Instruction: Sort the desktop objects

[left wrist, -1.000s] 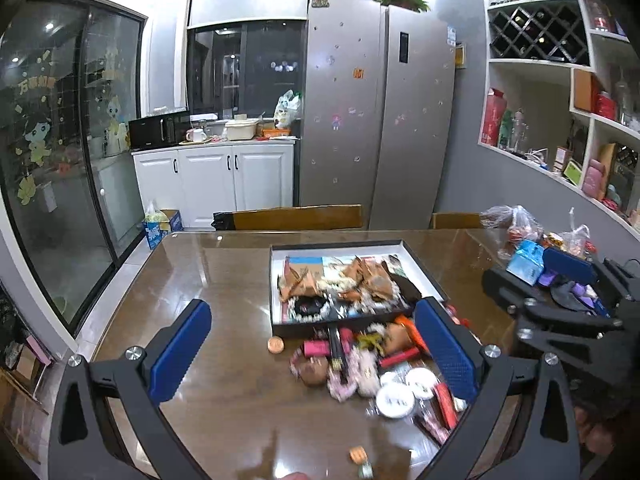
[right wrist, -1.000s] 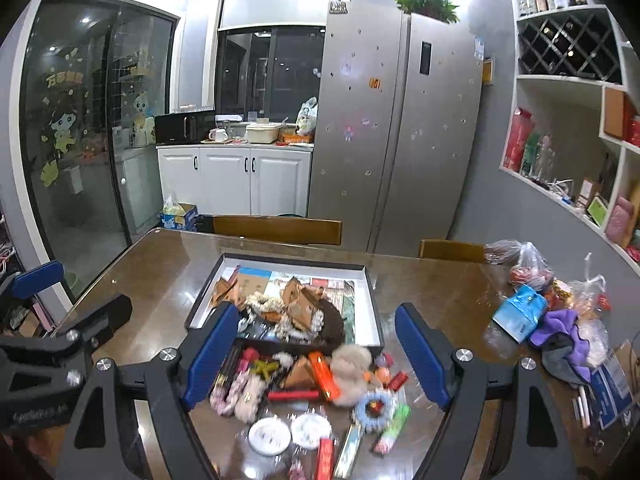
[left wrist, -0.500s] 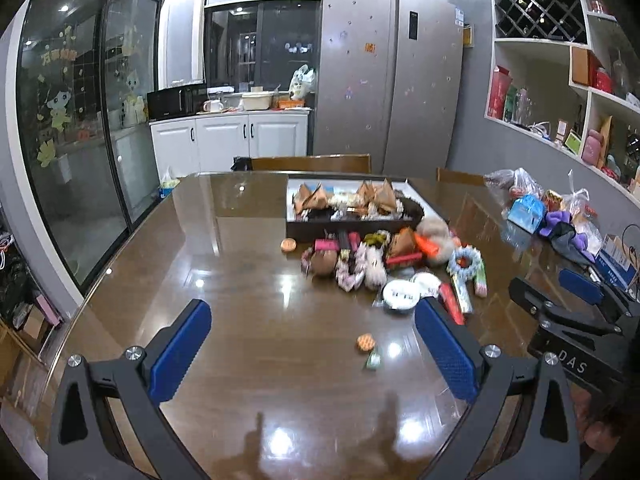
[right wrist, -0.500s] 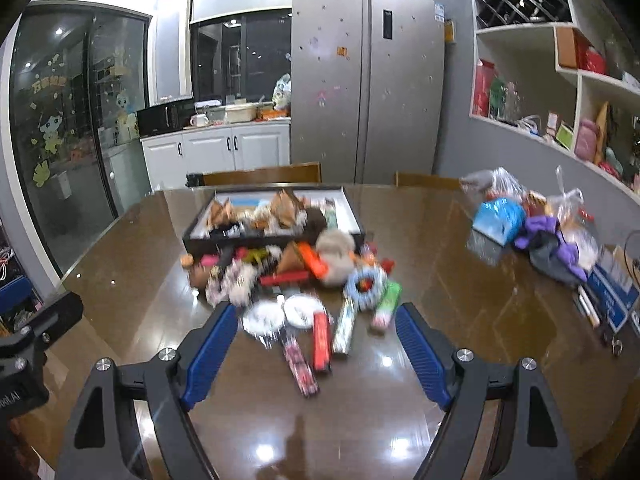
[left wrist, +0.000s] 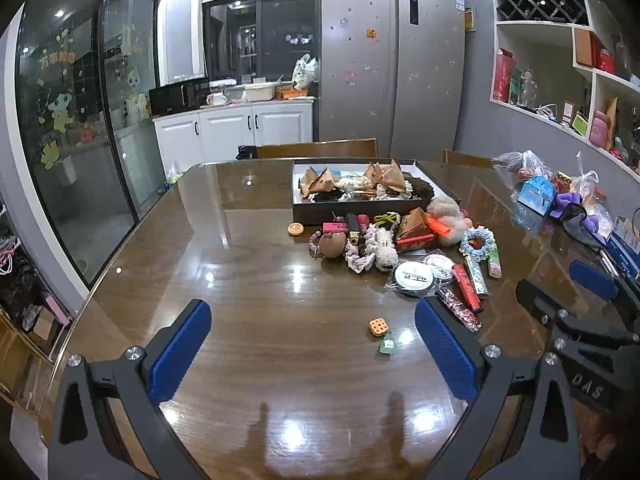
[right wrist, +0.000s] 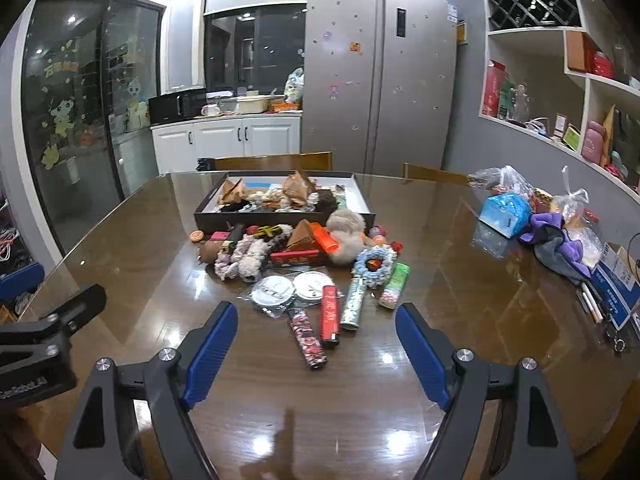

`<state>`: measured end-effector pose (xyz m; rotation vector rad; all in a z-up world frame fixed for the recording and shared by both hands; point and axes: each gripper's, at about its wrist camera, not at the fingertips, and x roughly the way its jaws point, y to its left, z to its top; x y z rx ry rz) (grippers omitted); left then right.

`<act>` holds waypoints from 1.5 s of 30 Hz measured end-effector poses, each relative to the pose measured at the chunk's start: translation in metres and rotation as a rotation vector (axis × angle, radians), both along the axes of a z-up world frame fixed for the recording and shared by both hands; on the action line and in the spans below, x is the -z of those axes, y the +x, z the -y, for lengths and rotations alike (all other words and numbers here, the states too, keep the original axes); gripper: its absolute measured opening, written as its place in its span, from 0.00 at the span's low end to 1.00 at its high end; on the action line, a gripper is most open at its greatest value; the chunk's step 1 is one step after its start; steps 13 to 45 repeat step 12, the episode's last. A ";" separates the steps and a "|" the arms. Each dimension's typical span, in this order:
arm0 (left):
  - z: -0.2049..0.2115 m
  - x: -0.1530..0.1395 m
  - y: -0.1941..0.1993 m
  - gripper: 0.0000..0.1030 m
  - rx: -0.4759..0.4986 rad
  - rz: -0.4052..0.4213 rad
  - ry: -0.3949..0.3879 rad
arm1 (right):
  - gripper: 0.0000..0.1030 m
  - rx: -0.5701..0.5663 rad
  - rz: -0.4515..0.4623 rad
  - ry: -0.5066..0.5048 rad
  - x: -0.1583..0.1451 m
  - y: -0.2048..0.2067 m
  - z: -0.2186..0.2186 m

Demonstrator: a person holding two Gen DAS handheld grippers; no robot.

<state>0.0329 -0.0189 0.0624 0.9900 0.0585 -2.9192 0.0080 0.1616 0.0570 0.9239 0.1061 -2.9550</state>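
- Hovering over the table (left wrist: 248, 280), the left claw (left wrist: 312, 338) gapes wide, holding nothing.
- Right claw (right wrist: 316, 340) likewise spread wide, empty, above the patterned lighter (right wrist: 307, 338).

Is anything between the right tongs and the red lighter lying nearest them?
Nothing visible. The right tongs are open and empty, with bare table up to the red lighter. A patterned lighter lies close on its left.

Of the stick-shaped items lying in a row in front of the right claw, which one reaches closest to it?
The dark floral-patterned stick; its end lies nearer the right claw than the red stick.
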 end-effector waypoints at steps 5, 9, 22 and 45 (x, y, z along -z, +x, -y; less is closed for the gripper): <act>0.007 0.001 -0.004 1.00 -0.010 -0.001 0.020 | 0.81 -0.015 0.008 0.002 0.004 -0.001 0.007; 0.013 0.002 -0.006 1.00 -0.009 -0.011 0.033 | 0.81 -0.013 0.016 -0.002 0.007 -0.003 0.007; 0.012 0.000 -0.007 1.00 -0.014 -0.020 0.013 | 0.81 -0.011 0.024 -0.015 0.008 -0.004 0.006; 0.012 0.000 -0.007 1.00 -0.014 -0.020 0.013 | 0.81 -0.011 0.024 -0.015 0.008 -0.004 0.006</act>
